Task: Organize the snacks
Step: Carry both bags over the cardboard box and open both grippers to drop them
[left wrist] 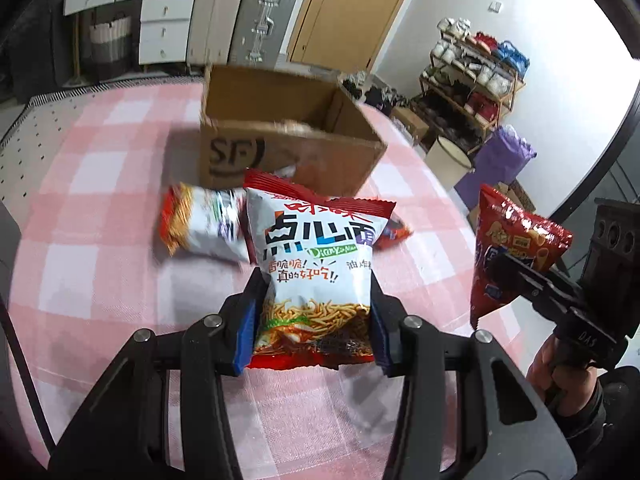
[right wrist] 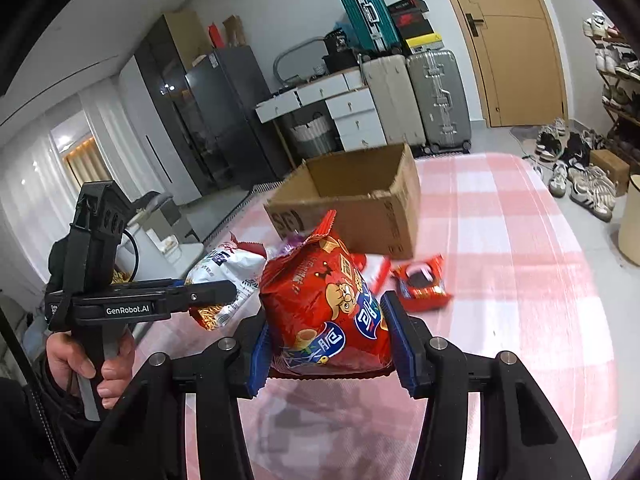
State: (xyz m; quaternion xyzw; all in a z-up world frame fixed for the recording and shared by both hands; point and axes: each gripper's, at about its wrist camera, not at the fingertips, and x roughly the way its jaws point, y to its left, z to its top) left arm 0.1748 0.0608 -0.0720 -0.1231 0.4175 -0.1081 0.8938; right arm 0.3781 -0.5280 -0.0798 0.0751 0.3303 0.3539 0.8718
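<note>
The left claw (left wrist: 314, 320) is clamped on the lower sides of a white noodle bag (left wrist: 316, 264), gripped low so the bag stands up clear of the desk (left wrist: 100, 216) for carrying. The right claw (right wrist: 330, 348) likewise pinches a red bag (right wrist: 328, 304) by its bottom end. Both bags hang above the pink checked cloth, short of the open box (left wrist: 288, 140) beyond, which looks like the place they are meant to go. Near the box foot another white bag (left wrist: 200, 220) and a small red pack (right wrist: 422, 284) lie unpicked.
</note>
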